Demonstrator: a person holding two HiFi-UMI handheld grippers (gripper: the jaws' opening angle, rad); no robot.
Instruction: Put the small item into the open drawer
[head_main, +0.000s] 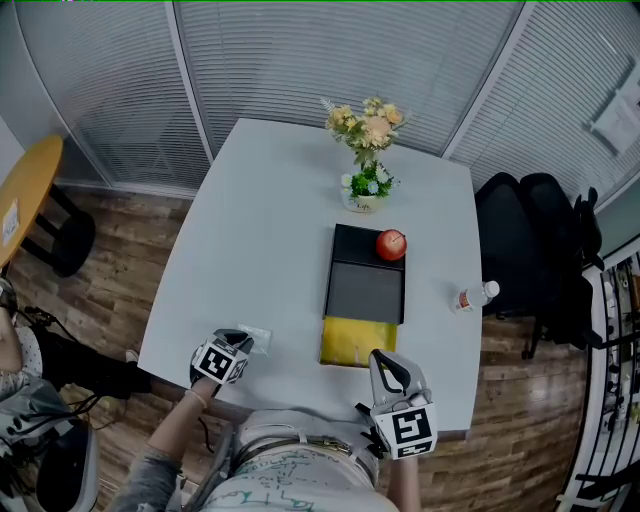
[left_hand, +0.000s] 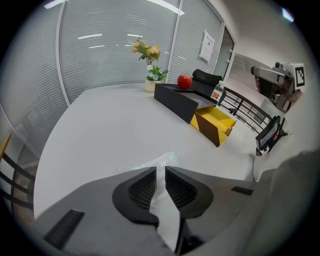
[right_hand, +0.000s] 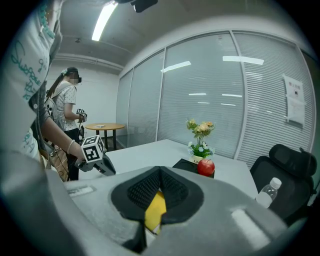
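Observation:
A small clear plastic packet (head_main: 256, 335) lies near the front left corner of the white table (head_main: 270, 230). My left gripper (head_main: 240, 343) is down over it. In the left gripper view the jaws (left_hand: 160, 170) stand a narrow gap apart, the packet (left_hand: 168, 161) lying between and just beyond their tips, so the gripper is open. The yellow open drawer (head_main: 358, 342) sticks out of a black drawer unit (head_main: 367, 290) with a red apple (head_main: 391, 243) on top. My right gripper (head_main: 382, 358) is shut and empty beside the drawer's front right corner.
A vase of flowers (head_main: 365, 190) stands behind the drawer unit. A water bottle (head_main: 475, 296) lies near the table's right edge, with a black chair (head_main: 530, 250) beyond. A round wooden table (head_main: 25, 195) is at far left. Another person (right_hand: 67, 100) stands nearby.

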